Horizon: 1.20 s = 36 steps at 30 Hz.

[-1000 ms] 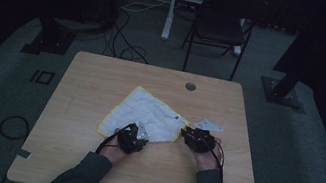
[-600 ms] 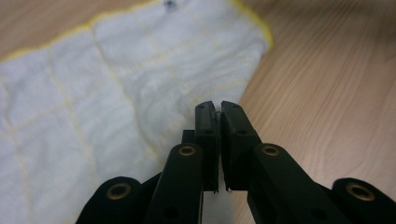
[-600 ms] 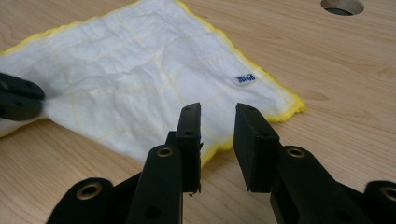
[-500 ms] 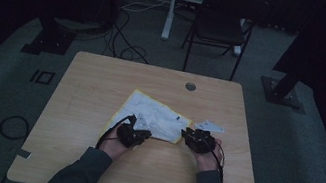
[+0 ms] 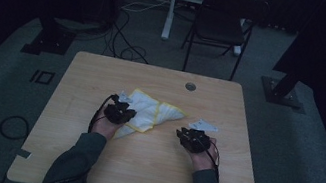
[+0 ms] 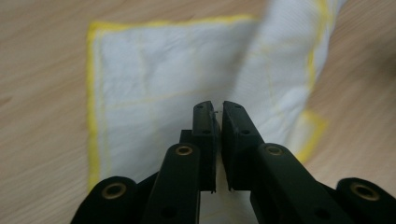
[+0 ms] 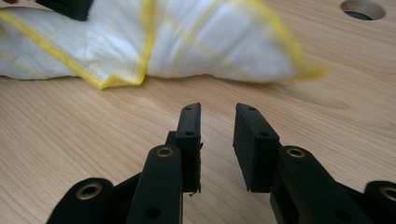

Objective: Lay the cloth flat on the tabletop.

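A white cloth (image 5: 150, 111) with yellow edging lies crumpled and partly folded at the middle of the wooden table (image 5: 137, 168). My left gripper (image 5: 120, 112) sits at the cloth's left side. In the left gripper view it (image 6: 218, 109) is shut on the cloth (image 6: 154, 79), one part of which rises, blurred, at the right. My right gripper (image 5: 192, 139) rests to the right of the cloth, apart from it. In the right gripper view it (image 7: 217, 114) stands open over bare wood, with the bunched cloth (image 7: 187, 37) ahead.
A round cable hole (image 5: 191, 86) sits near the table's far edge, also seen as the hole (image 7: 363, 9) in the right gripper view. A dark chair (image 5: 223, 26) and floor cables (image 5: 127, 39) lie beyond the table. Bare wood spreads along the near side.
My left gripper has moved left and away from me with the cloth, folding it over itself. The right gripper has hardly moved.
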Tool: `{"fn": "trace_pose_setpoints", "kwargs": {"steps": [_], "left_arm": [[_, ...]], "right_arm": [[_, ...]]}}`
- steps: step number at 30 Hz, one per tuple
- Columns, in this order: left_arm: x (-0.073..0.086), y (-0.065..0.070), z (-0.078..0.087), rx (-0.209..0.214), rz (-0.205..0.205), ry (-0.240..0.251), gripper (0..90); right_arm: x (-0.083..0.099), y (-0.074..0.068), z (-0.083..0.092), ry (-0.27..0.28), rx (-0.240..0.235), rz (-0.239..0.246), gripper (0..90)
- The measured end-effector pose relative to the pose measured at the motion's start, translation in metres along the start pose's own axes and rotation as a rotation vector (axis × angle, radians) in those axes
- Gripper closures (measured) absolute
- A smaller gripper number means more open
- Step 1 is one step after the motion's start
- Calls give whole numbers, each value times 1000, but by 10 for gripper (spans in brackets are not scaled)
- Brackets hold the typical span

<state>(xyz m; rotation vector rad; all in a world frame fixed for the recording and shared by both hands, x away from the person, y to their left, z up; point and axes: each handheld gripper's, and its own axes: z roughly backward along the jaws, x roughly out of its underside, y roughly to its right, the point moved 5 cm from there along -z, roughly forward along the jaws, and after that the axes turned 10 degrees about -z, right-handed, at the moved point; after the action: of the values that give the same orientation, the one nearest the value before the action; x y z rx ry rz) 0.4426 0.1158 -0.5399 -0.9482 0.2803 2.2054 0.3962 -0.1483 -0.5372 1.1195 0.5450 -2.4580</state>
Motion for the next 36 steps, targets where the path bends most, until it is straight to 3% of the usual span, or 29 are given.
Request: {"fn": "trace_pose_setpoints", "kwargs": {"steps": [4,8,21,31,36], "left_arm": [[13,-10,-8,-22,38,-40,818],[19,-15,-3,-27,78,-10,778],[32,-24,28,-72,93,41,760],[55,-30,31,-92,119,12,765],[63,-33,30,-101,130,-2,782]], "right_arm": [[-2,-8,-6,-6,-8,15,722],[-6,-19,-14,-10,-19,42,718],[-22,-57,-43,-21,-98,117,648],[-31,-75,-62,-37,-139,148,677],[-34,-79,-72,-49,-132,166,680]]}}
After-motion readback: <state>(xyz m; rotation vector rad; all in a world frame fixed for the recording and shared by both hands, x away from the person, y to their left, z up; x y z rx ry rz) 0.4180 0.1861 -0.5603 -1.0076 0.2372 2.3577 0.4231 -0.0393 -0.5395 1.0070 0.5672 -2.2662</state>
